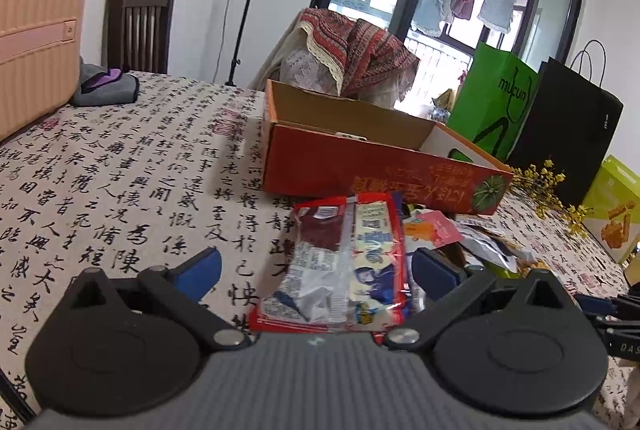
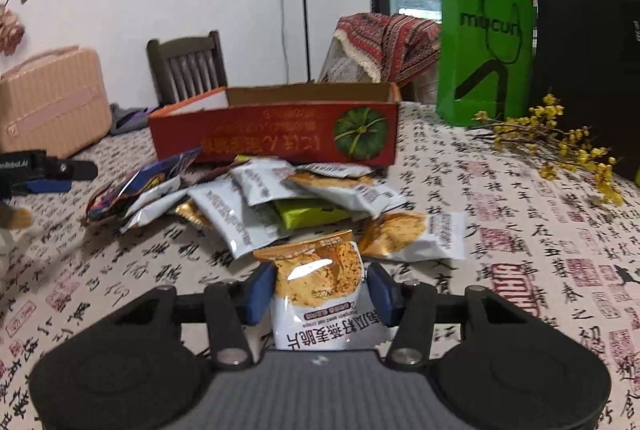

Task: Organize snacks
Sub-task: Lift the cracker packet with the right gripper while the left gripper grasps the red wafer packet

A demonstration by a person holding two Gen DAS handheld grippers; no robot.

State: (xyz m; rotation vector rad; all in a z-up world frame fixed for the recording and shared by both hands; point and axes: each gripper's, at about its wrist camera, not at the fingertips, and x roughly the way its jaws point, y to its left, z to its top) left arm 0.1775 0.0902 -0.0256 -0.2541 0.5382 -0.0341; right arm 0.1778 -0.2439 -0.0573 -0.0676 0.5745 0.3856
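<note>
Both wrist views low over table (image 1: pixel 120 158), angled down, facing shared orange box (image 2: pixel 276 134).

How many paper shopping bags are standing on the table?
2: a green bag stands behind the orange box's right end, and a black bag stands right beside it. More may be hidden out of frame.

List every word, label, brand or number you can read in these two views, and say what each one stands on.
"mucun": green paper bag, also legible in the left wrist view.
"Pumpkin seed oat crisps" reads roughly, upside down, with Chinese characters: packet between the right gripper pads.
"nRobot.AI", cut off: left gripper.
Orange box: upside-down Chinese, too blurred.
Tablecloth: Chinese calligraphy, not transcribed.
Red snack packs: print too small.
</note>
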